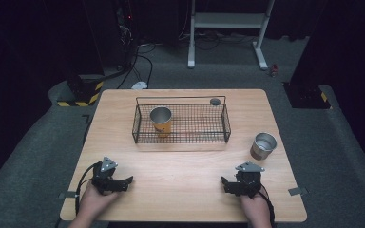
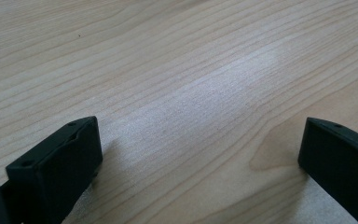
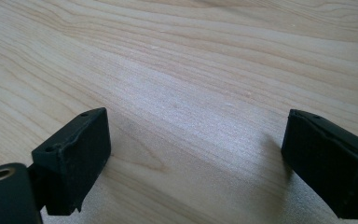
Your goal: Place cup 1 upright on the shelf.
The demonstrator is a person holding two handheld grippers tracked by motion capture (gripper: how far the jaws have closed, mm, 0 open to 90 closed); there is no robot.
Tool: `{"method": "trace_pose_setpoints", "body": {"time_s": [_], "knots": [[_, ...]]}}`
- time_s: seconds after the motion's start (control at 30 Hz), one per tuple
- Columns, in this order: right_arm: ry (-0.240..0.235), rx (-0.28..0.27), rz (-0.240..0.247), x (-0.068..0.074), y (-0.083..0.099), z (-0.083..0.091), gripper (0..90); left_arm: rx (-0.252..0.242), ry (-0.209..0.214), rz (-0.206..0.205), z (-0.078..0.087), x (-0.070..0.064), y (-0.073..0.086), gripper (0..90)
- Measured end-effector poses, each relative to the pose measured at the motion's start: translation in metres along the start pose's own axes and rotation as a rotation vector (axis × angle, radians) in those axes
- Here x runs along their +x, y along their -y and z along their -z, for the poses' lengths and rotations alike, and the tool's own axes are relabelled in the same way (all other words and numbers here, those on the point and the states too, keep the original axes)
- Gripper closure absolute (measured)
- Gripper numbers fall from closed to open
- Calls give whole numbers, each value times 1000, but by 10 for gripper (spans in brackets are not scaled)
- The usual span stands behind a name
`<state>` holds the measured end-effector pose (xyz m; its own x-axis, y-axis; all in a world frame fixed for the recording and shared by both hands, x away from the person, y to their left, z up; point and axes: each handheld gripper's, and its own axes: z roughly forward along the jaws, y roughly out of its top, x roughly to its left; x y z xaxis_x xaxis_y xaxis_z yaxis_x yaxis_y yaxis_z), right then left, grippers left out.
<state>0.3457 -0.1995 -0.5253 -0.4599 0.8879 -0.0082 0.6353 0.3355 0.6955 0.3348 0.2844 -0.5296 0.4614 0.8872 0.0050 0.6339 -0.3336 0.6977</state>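
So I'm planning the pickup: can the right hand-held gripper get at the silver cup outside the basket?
Probably yes. The right hand-held gripper is open, and bare table lies between it and the silver cup, which stands clear of the wire basket.

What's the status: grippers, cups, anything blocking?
Left hand-held gripper and right hand-held gripper open, empty, resting on table. Silver cup outside wire basket; orange cup inside. Path clear.

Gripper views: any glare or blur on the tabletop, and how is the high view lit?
Left gripper view: pale sheen band across the table, far grain soft. Right gripper view: similar sheen, jaws casting soft shadows. High view: table evenly lit, surroundings dark.
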Motion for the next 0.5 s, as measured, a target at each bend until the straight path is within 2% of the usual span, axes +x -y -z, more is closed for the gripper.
{"method": "trace_pose_setpoints", "body": {"time_s": [0.13, 0.17, 0.2, 0.3, 0.4, 0.5], "knots": [[0, 0, 1, 0, 0, 0, 81, -9, -10, 14, 1, -1, 2, 2], [0, 0, 1, 0, 0, 0, 81, -4, -29, 26, 1, -1, 1, 5], [0, 0, 1, 0, 0, 0, 81, -4, -29, 26, 1, -1, 1, 5], [1, 0, 2, 0, 0, 0, 80, -18, -48, -4, 0, -3, 0, 6], [3, 1, -2, 0, 0, 0, 81, -21, -39, 29, -2, -3, -1, 9], [6, 4, -5, 1, 0, 1, 82, -21, -41, 38, -4, -4, -2, 9]]}}
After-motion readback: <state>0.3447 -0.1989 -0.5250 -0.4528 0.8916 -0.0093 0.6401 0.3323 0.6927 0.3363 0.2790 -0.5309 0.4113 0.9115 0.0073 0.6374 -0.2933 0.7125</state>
